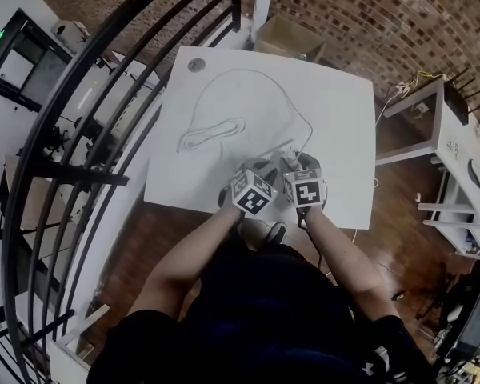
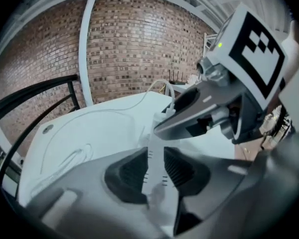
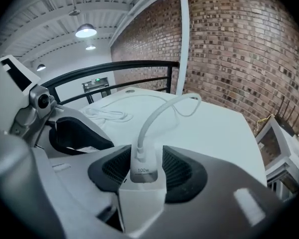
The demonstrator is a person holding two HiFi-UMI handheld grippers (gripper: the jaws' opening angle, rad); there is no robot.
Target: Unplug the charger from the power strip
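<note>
Charger (image 3: 141,176): white block marked 100w, upright between the right gripper's (image 3: 146,164) fingers (image 3: 182,171), level with the ribbed pads. The fingers were partly open, with a thin gap on each side of the block, so there was no squeeze on it. Directly beneath the fingers, the charger sat plugged into the white power strip (image 2: 153,158).

Left gripper (image 2: 154,172) was just beside the right one, their marker cubes close together in the head view. Its fingers (image 2: 127,176) were also partly open and straddled the strip lengthwise, pads close to its sides but not clamped. The strip ran forward from between those fingers to the right gripper's tips. Both grippers tilted downward onto the white table (image 1: 336,110).

From the charger's top a white cable (image 3: 154,116) rose in front of the right fingers, arched over and dropped to the tabletop beyond them. Farther ahead and left of the fingers, the cable lay in a loose coil (image 3: 107,114). Past the table's far edge were a black railing (image 3: 114,68) to the left and a brick wall (image 3: 229,49) ahead.
</note>
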